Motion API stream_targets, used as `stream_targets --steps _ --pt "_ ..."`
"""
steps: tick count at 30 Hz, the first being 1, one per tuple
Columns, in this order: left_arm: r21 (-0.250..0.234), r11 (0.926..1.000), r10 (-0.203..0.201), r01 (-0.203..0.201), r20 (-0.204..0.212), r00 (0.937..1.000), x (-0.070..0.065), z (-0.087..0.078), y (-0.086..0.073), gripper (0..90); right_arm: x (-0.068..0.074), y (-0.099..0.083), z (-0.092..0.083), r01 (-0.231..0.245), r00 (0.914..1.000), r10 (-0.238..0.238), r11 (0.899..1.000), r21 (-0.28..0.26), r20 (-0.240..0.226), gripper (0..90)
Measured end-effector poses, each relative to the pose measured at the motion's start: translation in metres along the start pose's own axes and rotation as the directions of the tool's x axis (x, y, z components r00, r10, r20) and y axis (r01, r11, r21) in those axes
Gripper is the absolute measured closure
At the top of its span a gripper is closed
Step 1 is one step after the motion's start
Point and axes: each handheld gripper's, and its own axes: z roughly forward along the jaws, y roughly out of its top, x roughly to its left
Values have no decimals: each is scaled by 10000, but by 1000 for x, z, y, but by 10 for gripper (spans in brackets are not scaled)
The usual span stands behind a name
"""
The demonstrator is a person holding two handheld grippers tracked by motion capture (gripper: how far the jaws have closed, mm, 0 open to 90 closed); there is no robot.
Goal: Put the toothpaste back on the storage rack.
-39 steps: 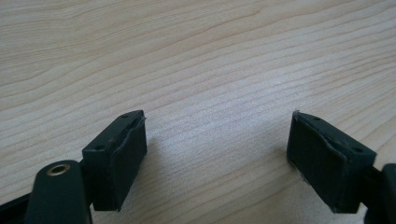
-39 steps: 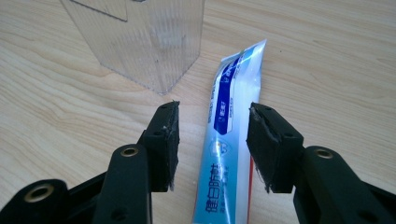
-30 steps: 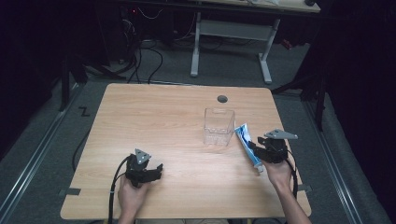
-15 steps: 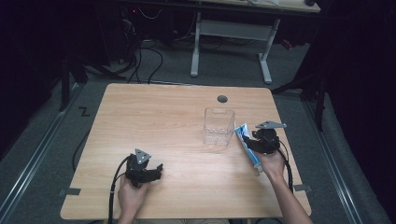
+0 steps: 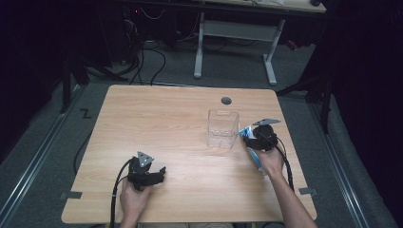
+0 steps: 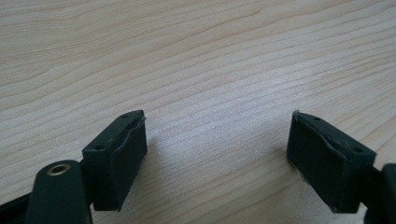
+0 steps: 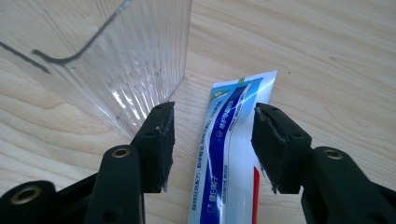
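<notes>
A blue and white toothpaste tube (image 7: pixel 229 140) lies flat on the wooden table (image 5: pixel 166 118), just right of a clear ribbed plastic container (image 7: pixel 116 56). In the high view the tube (image 5: pixel 244 131) sticks out beside the container (image 5: pixel 222 128). My right gripper (image 7: pixel 214 109) is open and straddles the tube; its jaws have just been opening, and the pads do not press on it. From above, the right gripper (image 5: pixel 253 137) sits over the tube's upper half. My left gripper (image 6: pixel 215 135) rests open over bare wood, seen near the front left (image 5: pixel 160 175) in the high view.
A round cable hole (image 5: pixel 226 100) sits in the table behind the container. Beyond the far edge stands a white-legged desk (image 5: pixel 237 42) with cables on the floor. Each gripper trails a black cable (image 5: pixel 116 190) toward the person.
The right hand has moved left and away from the person, onto the tube beside the container. The tube and container have stayed put. The left gripper has not moved.
</notes>
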Motion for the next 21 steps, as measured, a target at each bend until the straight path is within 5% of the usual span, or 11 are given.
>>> stream_targets --steps 21 --pt "-9 10000 -4 4 -4 10000 0 0 0 205 -2 4 32 -464 9988 439 9918 1191 239 455"
